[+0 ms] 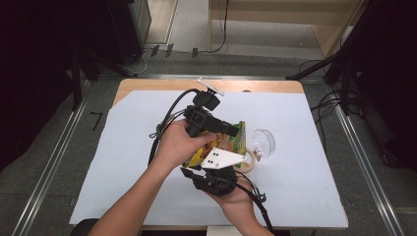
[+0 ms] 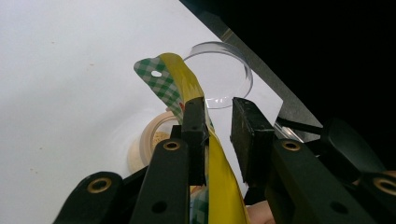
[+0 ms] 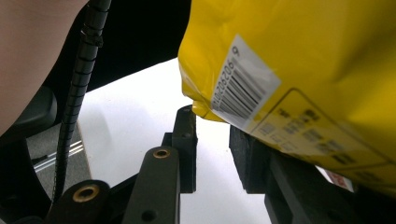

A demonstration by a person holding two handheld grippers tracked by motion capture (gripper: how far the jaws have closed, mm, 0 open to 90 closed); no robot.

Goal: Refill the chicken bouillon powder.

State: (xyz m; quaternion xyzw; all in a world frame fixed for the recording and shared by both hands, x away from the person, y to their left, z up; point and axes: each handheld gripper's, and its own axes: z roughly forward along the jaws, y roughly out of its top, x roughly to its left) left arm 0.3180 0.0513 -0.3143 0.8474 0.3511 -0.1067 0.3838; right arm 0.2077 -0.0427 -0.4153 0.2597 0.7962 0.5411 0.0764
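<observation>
The right hand-held gripper [image 1: 212, 173] sits nearest, jaws parted under the yellow snack bag [image 3: 299, 65] (barcode label facing it), gripping nothing. The left hand-held gripper [image 2: 218, 116] is also unclenched, one jaw against the bag's top edge. Bag held above the tabletop [image 1: 123, 162], beside a tape roll [image 1: 250, 162] and clear dish [image 1: 264, 140].

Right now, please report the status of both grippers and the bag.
Left hand-held gripper open, yellow bag between jaws. Right hand-held gripper open under it. Tape roll beside.
</observation>
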